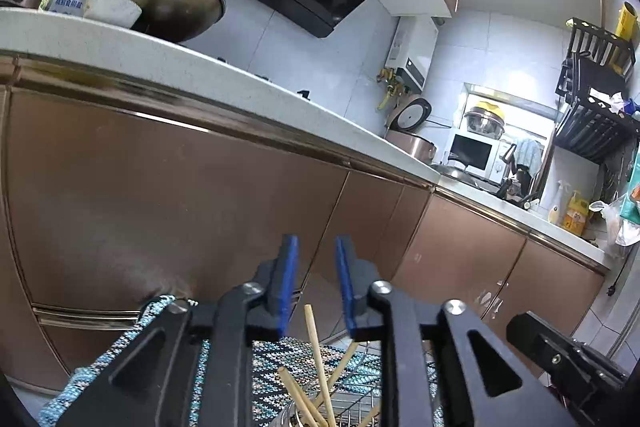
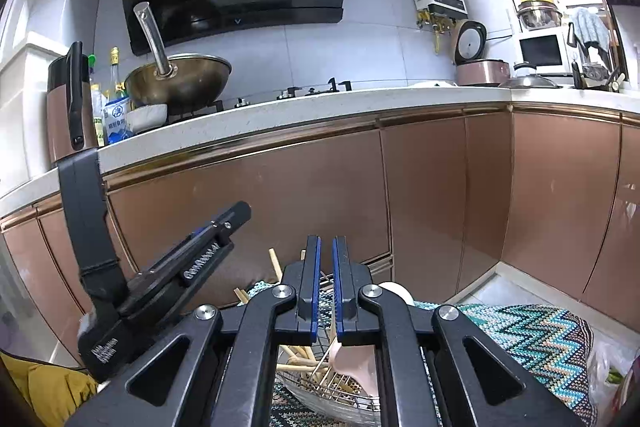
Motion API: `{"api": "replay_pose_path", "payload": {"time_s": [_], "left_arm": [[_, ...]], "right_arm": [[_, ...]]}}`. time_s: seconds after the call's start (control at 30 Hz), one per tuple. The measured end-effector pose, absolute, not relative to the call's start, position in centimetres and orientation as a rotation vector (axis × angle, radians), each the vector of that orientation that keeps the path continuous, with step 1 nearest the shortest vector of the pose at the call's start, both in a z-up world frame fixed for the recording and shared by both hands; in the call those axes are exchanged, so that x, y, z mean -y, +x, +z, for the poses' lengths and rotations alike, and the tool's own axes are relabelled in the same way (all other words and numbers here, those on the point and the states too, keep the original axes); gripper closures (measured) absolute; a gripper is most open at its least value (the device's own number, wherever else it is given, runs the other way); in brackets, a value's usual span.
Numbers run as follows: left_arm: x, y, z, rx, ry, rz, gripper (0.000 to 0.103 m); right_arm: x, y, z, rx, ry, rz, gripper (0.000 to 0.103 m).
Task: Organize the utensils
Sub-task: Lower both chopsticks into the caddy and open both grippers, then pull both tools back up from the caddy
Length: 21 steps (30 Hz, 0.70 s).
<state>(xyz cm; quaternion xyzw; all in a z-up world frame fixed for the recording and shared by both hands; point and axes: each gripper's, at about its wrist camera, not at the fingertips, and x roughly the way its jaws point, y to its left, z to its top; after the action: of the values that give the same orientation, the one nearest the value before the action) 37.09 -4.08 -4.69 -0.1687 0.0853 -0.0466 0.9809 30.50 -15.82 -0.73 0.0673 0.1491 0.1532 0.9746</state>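
Note:
Several wooden chopsticks [image 1: 318, 359] stick up out of a wire basket [image 1: 340, 403] on a zigzag-patterned cloth [image 1: 276, 355], below and behind my left gripper [image 1: 316, 251]. That gripper is open and empty, raised toward the cabinet doors. In the right wrist view the basket [image 2: 320, 391] holds chopsticks [image 2: 298, 363] and a pink spoon [image 2: 352, 363]. My right gripper [image 2: 326, 251] hovers above the basket with its blue pads a narrow gap apart and nothing between them. The left gripper's body [image 2: 168, 271] shows at the left.
Brown cabinet doors [image 2: 280, 195] under a white countertop [image 2: 280, 115] fill the view ahead. On the counter stand a wok [image 2: 180, 79], bottles, a white bowl [image 2: 146, 117] and a rice cooker [image 2: 478, 63]. A black dish rack [image 1: 596, 95] hangs at right.

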Motion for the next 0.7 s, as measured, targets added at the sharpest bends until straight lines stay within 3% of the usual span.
{"api": "replay_pose_path", "payload": {"time_s": [0.17, 0.7], "left_arm": [[3.8, 35.0, -3.4, -0.195, -0.305, -0.086, 0.063], [1.3, 26.7, -0.3, -0.309, -0.146, 0.009, 0.043]], "right_arm": [[16.1, 29.3, -0.1, -0.292, 0.152, 0.296, 0.09], [17.4, 22.1, 1.0, -0.321, 0.148, 0.166, 0.07]]}}
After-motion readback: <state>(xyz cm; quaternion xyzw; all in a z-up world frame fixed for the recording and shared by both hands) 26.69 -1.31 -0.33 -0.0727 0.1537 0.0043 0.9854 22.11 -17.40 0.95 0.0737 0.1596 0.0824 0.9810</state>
